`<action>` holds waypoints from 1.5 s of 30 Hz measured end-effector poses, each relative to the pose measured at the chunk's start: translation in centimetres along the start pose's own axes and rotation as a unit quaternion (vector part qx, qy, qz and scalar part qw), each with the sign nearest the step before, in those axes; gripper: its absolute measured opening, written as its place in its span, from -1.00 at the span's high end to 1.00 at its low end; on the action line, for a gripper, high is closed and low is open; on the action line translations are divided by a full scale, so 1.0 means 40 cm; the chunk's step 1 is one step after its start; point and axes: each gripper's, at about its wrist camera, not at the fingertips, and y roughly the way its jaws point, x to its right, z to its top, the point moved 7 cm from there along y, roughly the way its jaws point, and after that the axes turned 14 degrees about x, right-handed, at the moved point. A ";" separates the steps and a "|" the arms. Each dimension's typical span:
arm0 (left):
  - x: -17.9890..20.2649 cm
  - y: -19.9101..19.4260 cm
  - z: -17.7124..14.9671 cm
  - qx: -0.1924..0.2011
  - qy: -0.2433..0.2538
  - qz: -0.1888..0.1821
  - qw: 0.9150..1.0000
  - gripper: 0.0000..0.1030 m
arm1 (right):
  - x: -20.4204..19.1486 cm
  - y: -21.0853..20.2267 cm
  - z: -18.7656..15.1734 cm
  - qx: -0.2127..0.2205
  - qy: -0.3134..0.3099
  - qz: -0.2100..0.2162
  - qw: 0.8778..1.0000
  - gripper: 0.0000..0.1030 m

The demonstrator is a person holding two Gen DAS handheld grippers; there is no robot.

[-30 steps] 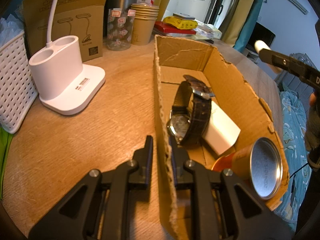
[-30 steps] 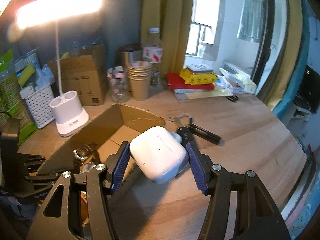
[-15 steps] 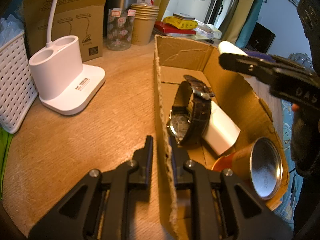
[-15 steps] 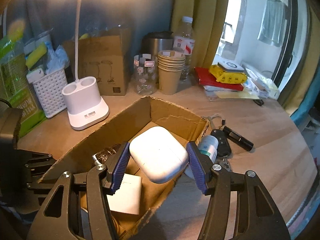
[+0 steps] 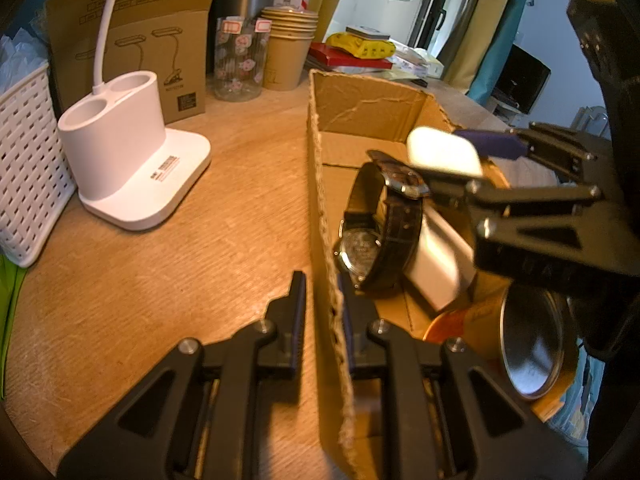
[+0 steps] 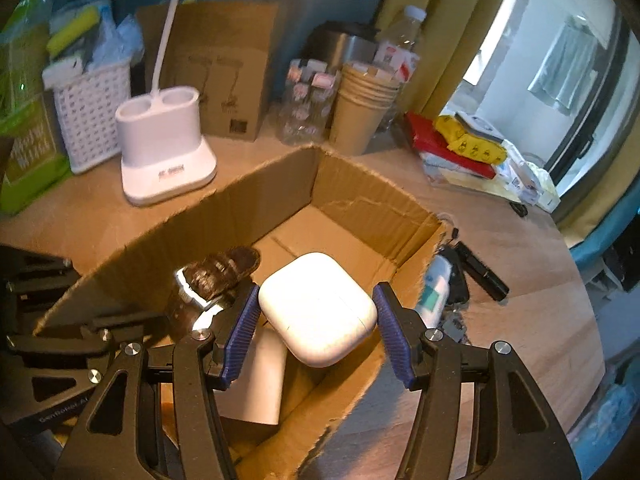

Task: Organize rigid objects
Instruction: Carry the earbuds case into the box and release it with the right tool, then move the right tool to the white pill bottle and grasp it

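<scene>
My right gripper [image 6: 316,316] is shut on a white earbuds case [image 6: 318,309] and holds it above the inside of the open cardboard box [image 6: 352,204]. The case also shows in the left wrist view [image 5: 442,152], over the box [image 5: 360,104]. Inside the box lie a dark-strapped wristwatch [image 5: 380,224], a white flat block [image 5: 434,256] and an orange tin with a metal lid [image 5: 528,352]. My left gripper [image 5: 322,300] is shut on the box's left wall, one finger on each side of it.
A white lamp base [image 5: 128,156], a white basket [image 5: 24,160], a brown carton [image 5: 140,36], a glass jar [image 5: 240,64] and stacked paper cups [image 5: 288,52] stand behind. A small bottle [image 6: 434,292], keys and a black flashlight [image 6: 482,272] lie right of the box.
My right gripper has carried the earbuds case leftward from beside the box to over its inside and lower. My left gripper has kept its hold on the box wall.
</scene>
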 end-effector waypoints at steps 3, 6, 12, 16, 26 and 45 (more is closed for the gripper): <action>-0.001 -0.001 0.000 0.000 0.000 0.000 1.000 0.68 | -0.010 0.000 -0.006 -0.006 -0.004 0.006 1.000 -0.18; -0.003 -0.001 0.001 0.000 0.000 0.000 1.000 0.68 | -0.007 0.001 -0.009 -0.009 -0.002 0.005 1.000 -0.18; -0.003 -0.001 0.000 0.000 -0.001 0.000 1.000 0.68 | -0.005 -0.004 -0.011 -0.007 0.003 0.002 1.000 -0.20; -0.006 -0.003 0.002 0.000 -0.001 0.000 1.000 0.68 | -0.002 -0.008 -0.008 -0.005 0.011 0.006 1.000 -0.32; -0.008 -0.004 0.003 0.000 -0.001 0.001 1.000 0.68 | 0.012 -0.037 0.001 0.010 0.031 0.013 0.999 -0.35; -0.010 -0.001 0.002 -0.001 -0.003 0.001 1.000 0.65 | 0.202 -0.123 -0.002 0.054 0.128 -0.036 0.990 -0.35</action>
